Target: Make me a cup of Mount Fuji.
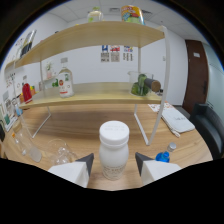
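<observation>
The claw [114, 162] is spread, its two dark-tipped white fingers [86, 161] flanking a white plastic bottle with a wide white screw cap [114, 150]. The bottle stands upright on the pale wooden tabletop [80, 125] between the fingers, with a thin gap showing on each side, so neither finger presses on it. Its body is plain and milky, slightly narrower than the cap.

Ahead of the bottle, bare tabletop runs to a white-framed two-tier wooden shelf [95, 97], whose right front leg [141, 127] comes down just beyond and to the right of the bottle. Clear plastic cups [60, 152] lie near the left finger. A small blue cap-like object [162, 156] sits just beside the right finger, with a white cloth bag [176, 120] farther back.

On the lower shelf stand a clear jug with a red-and-white label [64, 82], a red container [26, 92] and a dark green rounded item [140, 86]. The top shelf carries a colourful package [131, 14].
</observation>
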Demonstrator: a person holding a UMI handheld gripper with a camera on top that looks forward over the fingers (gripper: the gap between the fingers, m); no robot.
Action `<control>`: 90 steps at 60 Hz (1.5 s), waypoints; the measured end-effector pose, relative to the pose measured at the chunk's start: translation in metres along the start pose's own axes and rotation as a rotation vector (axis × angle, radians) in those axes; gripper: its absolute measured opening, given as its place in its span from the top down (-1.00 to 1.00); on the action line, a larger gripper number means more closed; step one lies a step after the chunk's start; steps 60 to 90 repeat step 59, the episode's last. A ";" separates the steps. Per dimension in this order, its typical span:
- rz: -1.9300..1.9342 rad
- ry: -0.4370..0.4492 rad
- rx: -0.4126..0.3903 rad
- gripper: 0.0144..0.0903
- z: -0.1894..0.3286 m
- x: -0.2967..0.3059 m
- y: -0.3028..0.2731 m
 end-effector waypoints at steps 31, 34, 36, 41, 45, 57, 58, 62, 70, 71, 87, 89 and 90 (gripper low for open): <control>-0.057 0.068 -0.074 -0.89 -0.109 -0.100 -0.030; -0.063 0.065 -0.079 -0.88 -0.111 -0.110 -0.028; -0.063 0.062 -0.080 -0.88 -0.113 -0.116 -0.028; -0.070 0.056 -0.082 -0.89 -0.116 -0.125 -0.027; -0.079 0.054 -0.087 -0.88 -0.118 -0.130 -0.027; -0.078 0.063 -0.112 -0.88 -0.120 -0.128 -0.021; -0.079 0.062 -0.114 -0.88 -0.120 -0.128 -0.021; -0.078 0.062 -0.116 -0.88 -0.120 -0.128 -0.020; -0.078 0.062 -0.116 -0.88 -0.120 -0.128 -0.020; -0.078 0.062 -0.116 -0.88 -0.120 -0.128 -0.020; -0.078 0.062 -0.116 -0.88 -0.120 -0.128 -0.020; -0.078 0.062 -0.116 -0.88 -0.120 -0.128 -0.020; -0.078 0.062 -0.116 -0.88 -0.120 -0.128 -0.020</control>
